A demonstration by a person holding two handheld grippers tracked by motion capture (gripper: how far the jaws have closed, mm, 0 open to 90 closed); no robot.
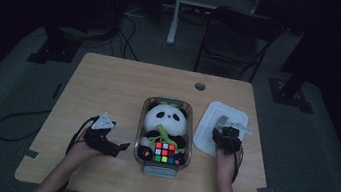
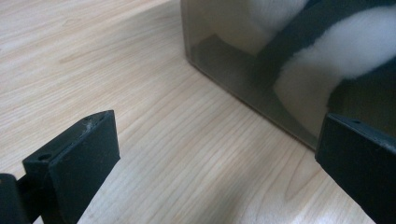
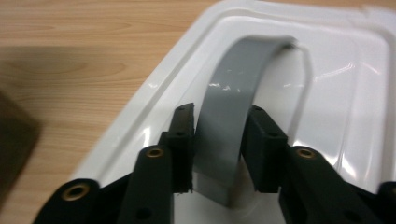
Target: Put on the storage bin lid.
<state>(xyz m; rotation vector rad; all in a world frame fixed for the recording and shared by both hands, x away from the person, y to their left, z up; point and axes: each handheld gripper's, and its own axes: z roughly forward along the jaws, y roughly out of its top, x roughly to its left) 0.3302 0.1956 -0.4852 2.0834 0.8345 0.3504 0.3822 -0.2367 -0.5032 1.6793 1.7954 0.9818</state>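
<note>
Right gripper [image 3: 217, 140], jaws clamped on the grey handle [image 3: 233, 93] of the white lid [image 1: 219, 125] near the table's [image 1: 110, 82] right edge. Left gripper [image 1: 111, 144], jaws apart, rests beside the clear container [image 1: 143, 122] holding a panda plush [image 1: 167, 121].

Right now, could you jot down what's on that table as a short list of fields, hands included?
table: light wooden top
box: clear plastic tub at the middle of the table, open on top
inside the box: panda plush with a colour cube in front of it
lid: white lid lying flat on the table, right of the box
lid handle: grey strap arching up from the lid
right gripper: jaws closed on the grey strap
left gripper: jaws wide apart, nothing between them, low over the table beside the box's left wall
</note>
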